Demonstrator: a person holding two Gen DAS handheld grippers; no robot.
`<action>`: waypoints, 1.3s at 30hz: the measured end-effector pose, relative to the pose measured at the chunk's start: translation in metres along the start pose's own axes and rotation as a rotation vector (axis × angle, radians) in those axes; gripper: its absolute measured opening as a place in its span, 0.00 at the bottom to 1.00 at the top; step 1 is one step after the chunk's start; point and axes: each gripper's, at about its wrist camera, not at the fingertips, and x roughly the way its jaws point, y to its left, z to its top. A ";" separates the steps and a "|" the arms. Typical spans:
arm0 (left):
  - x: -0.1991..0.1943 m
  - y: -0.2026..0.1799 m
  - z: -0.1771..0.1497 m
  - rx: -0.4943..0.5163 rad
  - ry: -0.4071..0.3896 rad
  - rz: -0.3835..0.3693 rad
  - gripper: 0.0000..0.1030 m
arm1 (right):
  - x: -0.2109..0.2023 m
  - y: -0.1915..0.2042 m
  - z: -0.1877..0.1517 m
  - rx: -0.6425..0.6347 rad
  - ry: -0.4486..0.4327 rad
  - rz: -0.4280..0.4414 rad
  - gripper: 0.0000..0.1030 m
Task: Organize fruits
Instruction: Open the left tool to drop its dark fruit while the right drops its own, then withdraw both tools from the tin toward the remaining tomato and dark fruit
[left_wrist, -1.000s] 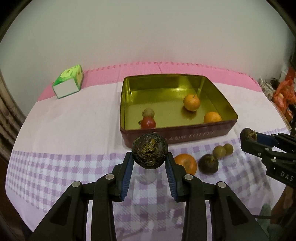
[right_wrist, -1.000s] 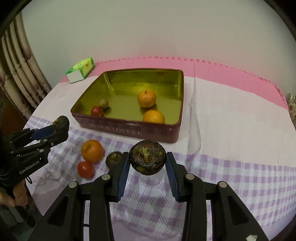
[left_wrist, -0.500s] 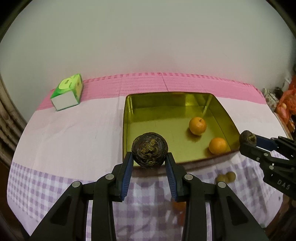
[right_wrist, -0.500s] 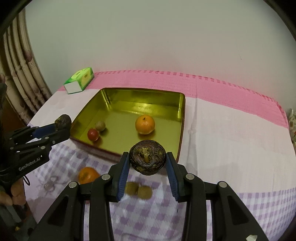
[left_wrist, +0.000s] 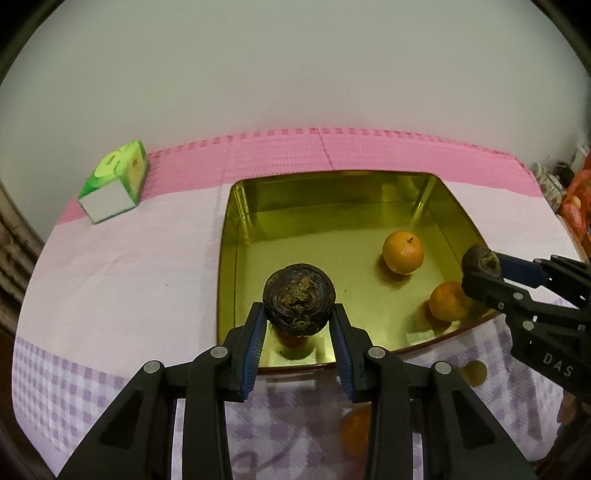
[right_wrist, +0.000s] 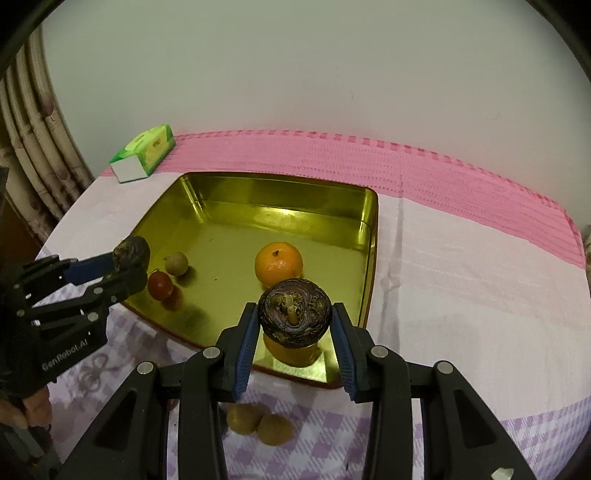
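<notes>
A gold-lined tin tray (left_wrist: 227, 258) (right_wrist: 371, 258) stands on the cloth-covered table. My left gripper (left_wrist: 299, 317) is shut on a dark round fruit (left_wrist: 299, 301) above the tray's near left corner. My right gripper (right_wrist: 293, 323) is shut on another dark round fruit (right_wrist: 294, 317) above the tray's near right part. In the tray lie two oranges (left_wrist: 402, 249) (left_wrist: 448, 301), a red fruit (right_wrist: 160, 285) and a small tan fruit (right_wrist: 176, 263). The right gripper also shows in the left wrist view (left_wrist: 480, 262); the left one shows in the right wrist view (right_wrist: 131, 254).
A green tissue box (left_wrist: 114, 182) (right_wrist: 144, 153) sits at the table's far left. Two tan fruits (right_wrist: 258, 422) and an orange (left_wrist: 356, 430) lie on the checked cloth in front of the tray. Curtains (right_wrist: 33, 147) hang at the left, clutter (left_wrist: 569, 195) at the right.
Both grippers have moved forward with their dark fruits, from above the checked cloth in front of the tray to above the tray's near part. The loose fruits have dropped below the fingers.
</notes>
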 end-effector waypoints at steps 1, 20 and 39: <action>0.003 0.000 0.000 -0.001 0.006 0.000 0.35 | 0.003 -0.001 0.001 0.004 0.005 0.003 0.36; 0.027 -0.001 0.000 -0.008 0.054 -0.008 0.35 | 0.029 -0.005 0.005 0.018 0.050 0.016 0.36; -0.003 -0.006 -0.005 0.013 0.022 -0.005 0.37 | -0.021 -0.005 -0.009 0.043 -0.019 0.039 0.36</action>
